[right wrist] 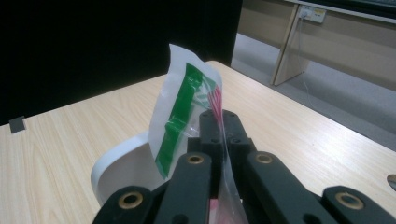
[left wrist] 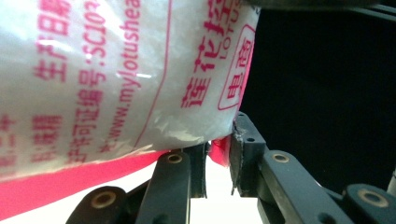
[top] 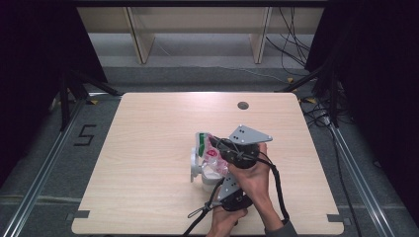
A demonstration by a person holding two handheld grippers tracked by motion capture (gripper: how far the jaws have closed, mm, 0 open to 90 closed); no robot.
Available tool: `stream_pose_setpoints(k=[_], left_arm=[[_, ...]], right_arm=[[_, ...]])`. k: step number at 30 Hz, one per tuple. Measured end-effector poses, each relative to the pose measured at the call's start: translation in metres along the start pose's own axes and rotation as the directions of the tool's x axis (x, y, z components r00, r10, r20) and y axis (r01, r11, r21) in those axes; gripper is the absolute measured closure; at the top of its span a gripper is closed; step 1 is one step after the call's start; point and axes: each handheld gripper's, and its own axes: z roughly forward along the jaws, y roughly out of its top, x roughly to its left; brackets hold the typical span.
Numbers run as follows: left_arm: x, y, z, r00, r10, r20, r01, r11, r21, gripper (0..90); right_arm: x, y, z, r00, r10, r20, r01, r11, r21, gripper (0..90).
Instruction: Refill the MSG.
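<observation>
We hold a gripper in each hand, close together near the front middle of the wooden table. Between them is a plastic bag with white powder or grains inside. The bag has red Chinese writing and a web address on it, and a green stripe near its top.

Our left gripper is the one nearer to us, and our left hand holds it low at the table's front edge. In the left gripper view its two black jaws are almost shut, and they pinch the red bottom edge of the bag. The bag bulges out big and white above the jaws.

Our right gripper is farther from us, with a grey three-cornered plate on top. Our right hand wraps around it. In the right gripper view its jaws are squeezed tight on the thin clear edge of the bag, and the green stripe stands up just past the jaw tips.

Under the bag sits a white bowl. It rests on the table, and the bag hangs right over it. In the right gripper view the bowl's curved rim shows to the left of the jaws.

A small round hole sits in the table near its far edge, well apart from the bag.
</observation>
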Motion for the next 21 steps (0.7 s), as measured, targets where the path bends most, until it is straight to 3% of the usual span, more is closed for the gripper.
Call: stream_pose_setpoints(k=[8, 11, 15, 17, 20, 21], left_arm=[[-0.0008, 0.0001, -0.0001, 1.0000, 0.000, 0.008, 0.000, 0.9997, -0.022, 77.8], [-0.0007, 0.0006, 0.0001, 1.0000, -0.007, 0.005, 0.007, 0.9999, -0.010, 77.8], [-0.0009, 0.0003, -0.0004, 1.0000, -0.004, 0.009, 0.004, 0.9999, -0.016, 77.8], [-0.0004, 0.0009, 0.0000, 0.9999, -0.009, 0.012, 0.009, 0.9999, -0.015, 77.8], [-0.0002, 0.0001, -0.0009, 0.9999, -0.009, 0.007, 0.009, 0.9999, -0.006, 77.8], [0.0000, 0.0005, -0.0009, 1.0000, -0.006, 0.007, 0.007, 0.9999, -0.008, 77.8]], right_arm=[[0.0012, 0.0006, -0.0013, 0.9998, 0.006, -0.018, -0.005, 1.000, 0.015, 90.0], [0.0025, 0.0011, 0.0003, 0.9998, -0.018, 0.008, 0.018, 1.000, 0.002, 90.0], [0.0020, 0.0003, 0.0004, 0.9997, -0.001, -0.024, 0.001, 1.000, 0.017, 90.0], [0.0006, 0.0011, 0.0013, 0.9993, -0.036, -0.011, 0.036, 0.999, 0.004, 90.0], [0.0018, 0.0005, 0.0004, 1.0000, -0.001, -0.010, 0.001, 1.000, 0.014, 90.0], [0.0012, 0.0003, 0.0009, 0.9998, -0.014, -0.012, 0.014, 1.000, 0.009, 90.0]])
